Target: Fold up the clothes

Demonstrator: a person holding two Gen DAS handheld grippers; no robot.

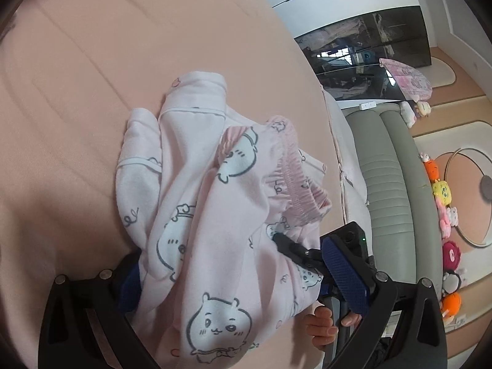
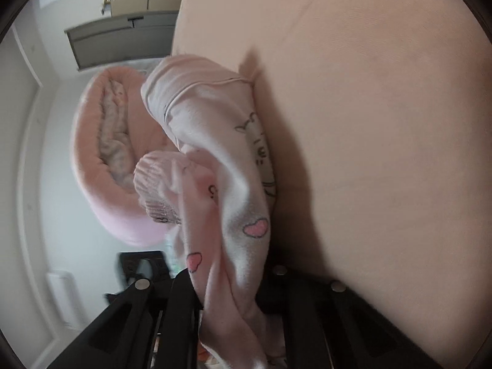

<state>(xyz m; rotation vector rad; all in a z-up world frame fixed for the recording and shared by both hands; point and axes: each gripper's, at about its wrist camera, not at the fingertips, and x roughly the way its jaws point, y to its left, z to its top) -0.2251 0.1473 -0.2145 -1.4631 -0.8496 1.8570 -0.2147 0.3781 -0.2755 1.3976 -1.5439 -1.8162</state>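
On the peach bed (image 1: 92,92) sits the bunched pink pajama garment (image 1: 196,203), and my left claw (image 1: 246,279) stands wide with the cloth draped between its blue pads (image 1: 344,273), while my right claw (image 2: 227,304) is pinched tight on a fold of it.

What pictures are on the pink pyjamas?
Pale pink pyjama garment: white cartoon animal faces outlined in grey, plus small pink hearts. The faces show best in the left wrist view.
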